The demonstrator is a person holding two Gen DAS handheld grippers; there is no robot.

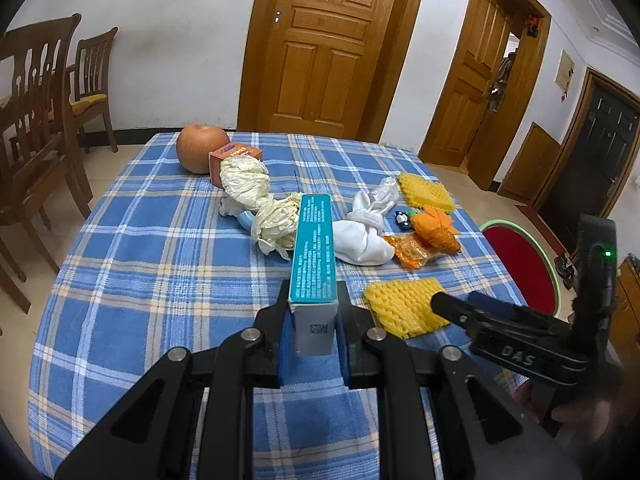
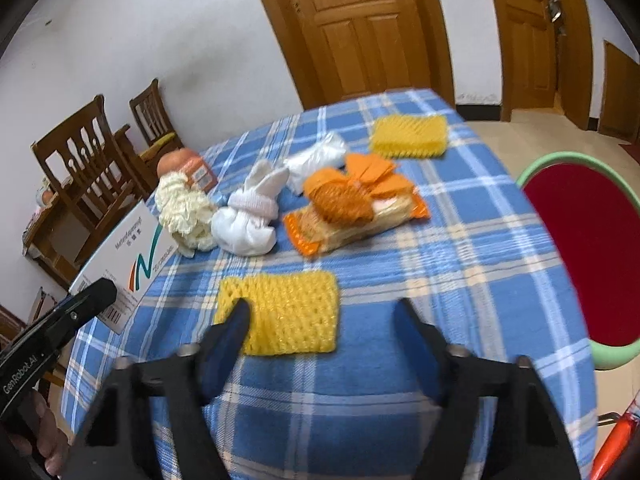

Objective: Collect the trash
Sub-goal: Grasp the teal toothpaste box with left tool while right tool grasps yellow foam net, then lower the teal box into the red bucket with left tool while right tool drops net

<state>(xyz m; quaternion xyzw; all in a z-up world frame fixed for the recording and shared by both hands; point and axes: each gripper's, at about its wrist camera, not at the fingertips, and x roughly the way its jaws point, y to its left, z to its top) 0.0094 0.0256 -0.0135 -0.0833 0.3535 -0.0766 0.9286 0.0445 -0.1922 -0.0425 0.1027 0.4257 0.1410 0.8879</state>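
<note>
Black linkage arms fill the bottom of the left wrist view; left tool is clamped on a teal-and-white carton, pads pressing both long sides, carton sticking straight out ahead over the bench.

Right tool: jaws part-way apart, nothing between the pads yet. Left fingertip overlaps the near-left corner of a yellow foam net; right fingertip stands off to the net's right. View is blurred, so contact with the net cannot be told.

Step in hand, as I judge it: picking up this near foam net, lying flat on the blue plaid cloth at the bench's front edge.

To do it well:
- Shift the tool a little left so the net sits centred between the fingers, not caught by one corner.
- Come down until the tips meet the cloth, then close; foam is soft and thin, so it should bunch and hold.
- Watch for pinching the cloth along with it.

Farther out: orange snack wrapper, orange mesh bundle, white knotted sock, cream crumpled wad, second foam net, an apple. Red basin with green rim sits off the bench's right side, a likely drop point.
</note>
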